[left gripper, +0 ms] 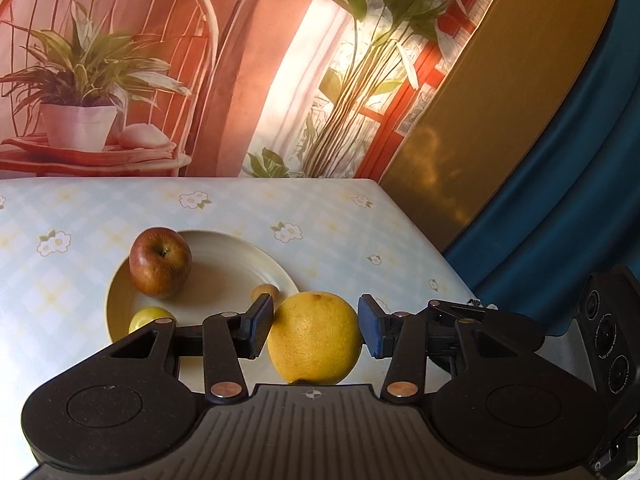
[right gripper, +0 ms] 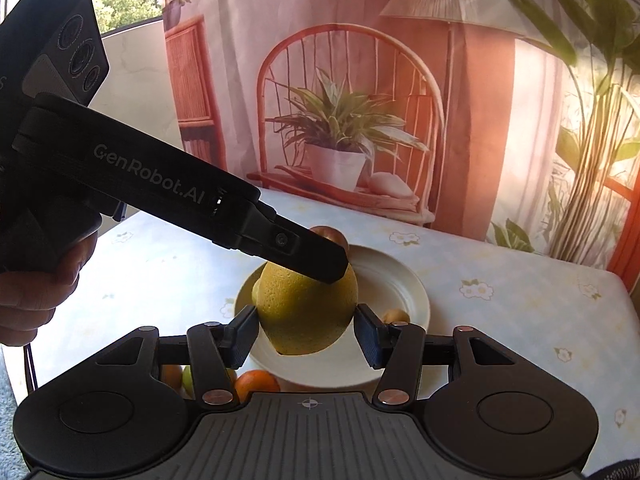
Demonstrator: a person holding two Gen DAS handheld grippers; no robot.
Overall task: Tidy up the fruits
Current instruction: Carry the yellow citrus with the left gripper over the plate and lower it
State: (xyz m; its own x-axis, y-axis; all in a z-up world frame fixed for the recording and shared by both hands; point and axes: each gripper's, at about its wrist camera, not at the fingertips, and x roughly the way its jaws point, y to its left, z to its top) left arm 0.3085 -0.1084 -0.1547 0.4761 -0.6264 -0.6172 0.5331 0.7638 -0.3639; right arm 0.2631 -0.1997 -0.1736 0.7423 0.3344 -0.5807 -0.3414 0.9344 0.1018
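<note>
A large yellow citrus fruit [left gripper: 315, 346] hangs above the table, and both grippers are on it. My left gripper [left gripper: 314, 332] has its pads pressed on the fruit's left and right sides. In the right wrist view the same yellow fruit [right gripper: 304, 316] sits between the pads of my right gripper [right gripper: 306, 334], which touch its sides. There the left gripper [right gripper: 324, 268] reaches in from the left over the fruit's top. Behind it a white plate [left gripper: 240, 256] holds a red apple [left gripper: 160, 262], a small yellow-green fruit [left gripper: 150, 318] and a small tan fruit [left gripper: 265, 291].
An orange [right gripper: 256, 385] and other small fruits [right gripper: 178, 376] lie near the table's front, half hidden behind my right gripper. The floral tablecloth [left gripper: 320, 216] ends at a printed backdrop [left gripper: 160, 80]. A hand [right gripper: 36, 288] holds the left gripper's handle.
</note>
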